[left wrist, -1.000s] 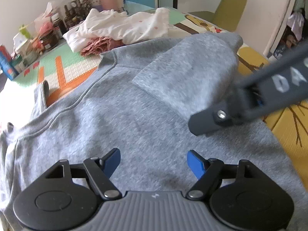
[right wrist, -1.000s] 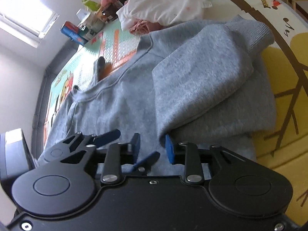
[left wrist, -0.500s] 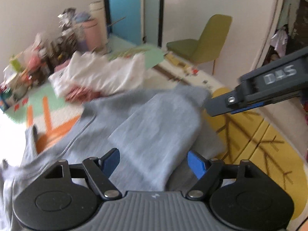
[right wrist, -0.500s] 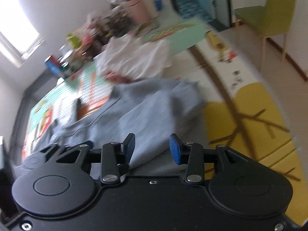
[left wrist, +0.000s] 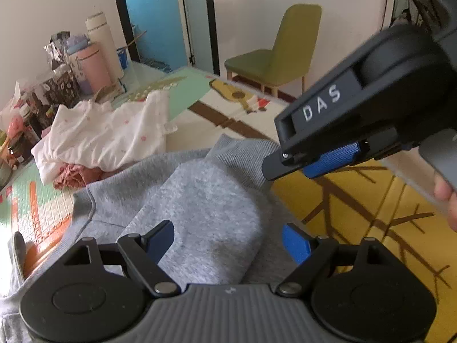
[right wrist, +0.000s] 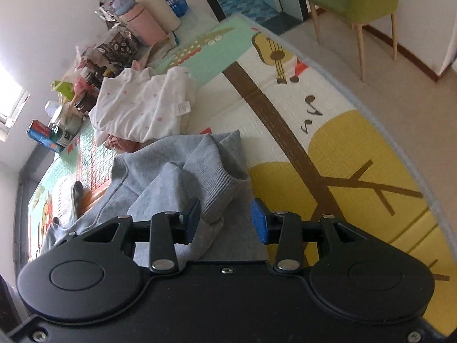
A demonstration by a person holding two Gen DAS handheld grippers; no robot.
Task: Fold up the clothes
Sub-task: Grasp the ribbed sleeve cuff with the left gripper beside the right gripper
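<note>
Patterned play mat (right wrist: 337, 143) carries the grey sweatshirt (left wrist: 205, 200), sleeve folded in. Left tool (left wrist: 228, 241) opening, empty; right tool (right wrist: 225, 221) parted around the cuff (right wrist: 220, 191), not clamped. Next, probably: fold the other sleeve.

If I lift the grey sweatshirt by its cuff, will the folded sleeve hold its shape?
Probably not. The sweatshirt drapes in soft folds, so it looks floppy. The ribbed cuff already sags, so the sleeve would likely unfold. Thick fleece suggests a pinch should hold without slipping.

The sweatshirt (right wrist: 160, 183) was grey; the garment (right wrist: 142, 108) white with pink dots; the chair (left wrist: 274, 54) olive green.
</note>
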